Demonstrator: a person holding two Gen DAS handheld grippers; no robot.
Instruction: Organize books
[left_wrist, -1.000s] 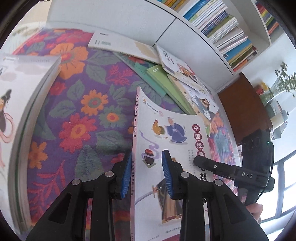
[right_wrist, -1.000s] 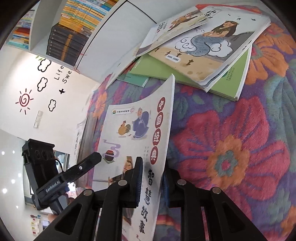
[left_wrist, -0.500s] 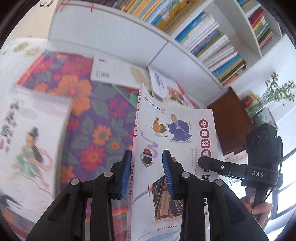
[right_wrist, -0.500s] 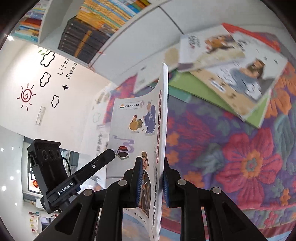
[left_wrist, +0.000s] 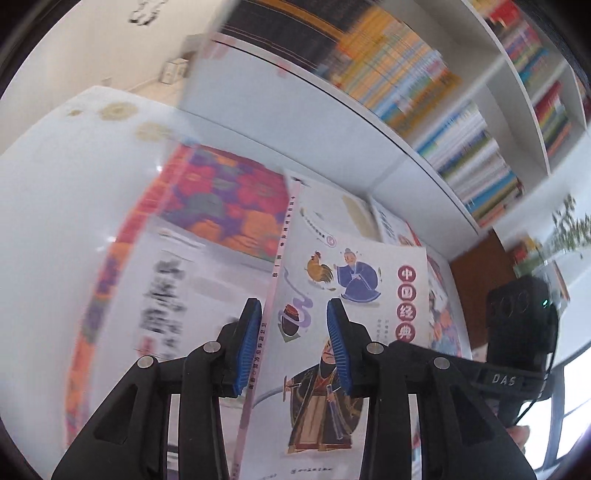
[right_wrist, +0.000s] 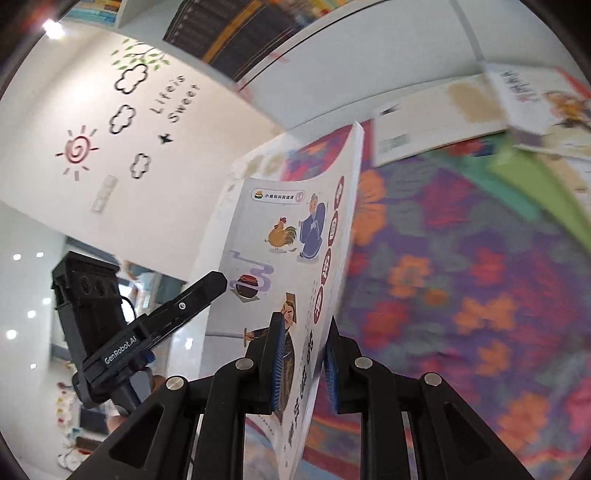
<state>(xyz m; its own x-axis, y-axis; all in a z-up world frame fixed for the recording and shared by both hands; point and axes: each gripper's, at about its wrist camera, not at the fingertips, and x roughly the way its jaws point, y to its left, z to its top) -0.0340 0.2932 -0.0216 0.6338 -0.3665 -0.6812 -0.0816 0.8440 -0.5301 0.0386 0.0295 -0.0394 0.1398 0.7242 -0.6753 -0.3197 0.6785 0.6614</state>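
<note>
Left gripper (left_wrist: 293, 347), jaws opening, astride the spine of the book (left_wrist: 347, 332), pads not clearly pressing. Right gripper (right_wrist: 303, 360) clamped on the book's opposite edge. Book upright above the floral cloth (right_wrist: 461, 277). More books (right_wrist: 535, 103) lying flat at 1 o'clock; shelf (left_wrist: 461, 122) behind.

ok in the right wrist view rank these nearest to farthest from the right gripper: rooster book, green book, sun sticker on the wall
1. rooster book: between the right gripper pads, held upright.
2. green book: lying on the floral cloth, upper right.
3. sun sticker: on the far wall, upper left.
</note>
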